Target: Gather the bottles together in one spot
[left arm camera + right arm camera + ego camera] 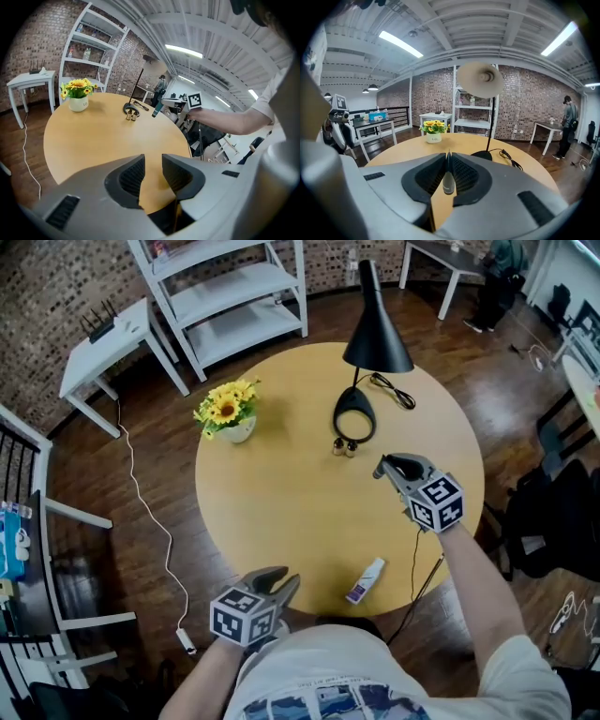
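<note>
Round table [281, 512]: slim bottle [448, 183], probably, clamped between right gripper [448, 158] jaws.

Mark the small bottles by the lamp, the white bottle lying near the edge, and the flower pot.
small bottles [338, 447]: head view, on the left one's body.
white bottle [367, 579]: head view, middle of its body.
flower pot [239, 432]: head view, its white wall.

Overhead, two low views; shared table [281, 512]

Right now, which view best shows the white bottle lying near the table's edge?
Head view: the white bottle lies whole and unblocked near the edge of the table. Neither gripper view shows it.
</note>
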`<control>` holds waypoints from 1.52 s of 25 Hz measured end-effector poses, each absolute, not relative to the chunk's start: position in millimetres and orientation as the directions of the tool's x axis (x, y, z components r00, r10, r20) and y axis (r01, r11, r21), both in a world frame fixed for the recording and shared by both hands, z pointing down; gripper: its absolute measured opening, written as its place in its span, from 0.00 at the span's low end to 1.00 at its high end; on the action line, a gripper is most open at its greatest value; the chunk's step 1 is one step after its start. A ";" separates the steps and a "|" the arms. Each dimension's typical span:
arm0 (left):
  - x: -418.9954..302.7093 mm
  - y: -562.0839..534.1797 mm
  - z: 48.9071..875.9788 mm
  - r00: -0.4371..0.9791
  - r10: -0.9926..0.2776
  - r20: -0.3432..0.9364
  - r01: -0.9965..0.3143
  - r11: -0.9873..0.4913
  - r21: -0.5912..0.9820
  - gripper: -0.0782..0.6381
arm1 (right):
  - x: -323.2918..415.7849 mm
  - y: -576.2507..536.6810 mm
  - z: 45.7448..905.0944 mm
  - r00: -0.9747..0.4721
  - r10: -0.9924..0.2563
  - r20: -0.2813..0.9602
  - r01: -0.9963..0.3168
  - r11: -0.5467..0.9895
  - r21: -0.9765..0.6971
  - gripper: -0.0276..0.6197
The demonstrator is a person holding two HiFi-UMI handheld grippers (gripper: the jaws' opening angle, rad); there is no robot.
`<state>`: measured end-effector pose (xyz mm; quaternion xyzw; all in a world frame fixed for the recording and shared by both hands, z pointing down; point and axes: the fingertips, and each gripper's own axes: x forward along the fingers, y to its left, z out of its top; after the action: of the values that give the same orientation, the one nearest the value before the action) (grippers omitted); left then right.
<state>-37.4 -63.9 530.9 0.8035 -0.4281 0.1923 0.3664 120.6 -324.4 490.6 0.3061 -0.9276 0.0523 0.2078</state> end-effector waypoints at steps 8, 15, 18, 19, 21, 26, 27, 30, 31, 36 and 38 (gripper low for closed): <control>-40.7 -71.1 541.0 0.511 -0.547 0.663 -0.858 -0.271 0.437 0.28 | 113.7 -402.1 551.4 -0.696 -0.589 0.412 -0.645 0.764 0.001 0.10; -34.4 -70.2 552.3 0.494 -0.526 0.693 -0.866 -0.221 0.449 0.28 | 95.7 -434.0 590.5 -0.687 -0.600 0.410 -0.651 0.759 0.019 0.10; -30.4 -68.2 554.9 0.491 -0.523 0.697 -0.867 -0.213 0.451 0.28 | 95.8 -438.7 599.0 -0.680 -0.606 0.413 -0.654 0.756 0.032 0.10; -30.5 -67.4 555.4 0.490 -0.524 0.696 -0.867 -0.209 0.453 0.28 | 95.6 -439.3 602.0 -0.676 -0.608 0.416 -0.655 0.755 0.041 0.10; -31.9 -65.7 555.9 0.489 -0.527 0.695 -0.866 -0.203 0.456 0.28 | 94.2 -439.1 607.0 -0.671 -0.611 0.421 -0.652 0.756 0.058 0.10; -34.8 -64.6 558.0 0.491 -0.527 0.693 -0.865 -0.202 0.459 0.28 | 95.9 -442.3 607.2 -0.662 -0.625 0.414 -0.655 0.751 0.085 0.12; -34.7 -64.0 558.0 0.494 -0.527 0.692 -0.864 -0.203 0.462 0.28 | 96.6 -442.3 607.1 -0.662 -0.625 0.414 -0.657 0.749 0.083 0.13; -34.1 -61.6 559.0 0.498 -0.521 0.693 -0.862 -0.214 0.459 0.28 | 97.7 -441.6 608.0 -0.660 -0.627 0.414 -0.664 0.744 0.070 0.21; -33.5 -61.2 560.4 0.497 -0.518 0.696 -0.864 -0.220 0.453 0.28 | 97.8 -441.4 608.0 -0.660 -0.627 0.413 -0.664 0.744 0.068 0.24; -30.7 -62.9 565.6 0.505 -0.503 0.701 -0.862 -0.258 0.436 0.28 | 97.8 -439.4 599.8 -0.664 -0.628 0.407 -0.663 0.745 0.067 0.28; -30.4 -63.9 565.2 0.514 -0.503 0.695 -0.857 -0.264 0.443 0.28 | 98.6 -438.1 595.6 -0.660 -0.632 0.405 -0.665 0.743 0.077 0.29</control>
<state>-30.4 -63.9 565.2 0.7654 -0.4442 0.2141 0.4135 98.6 -438.1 595.6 0.3562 -0.9103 0.0388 0.2074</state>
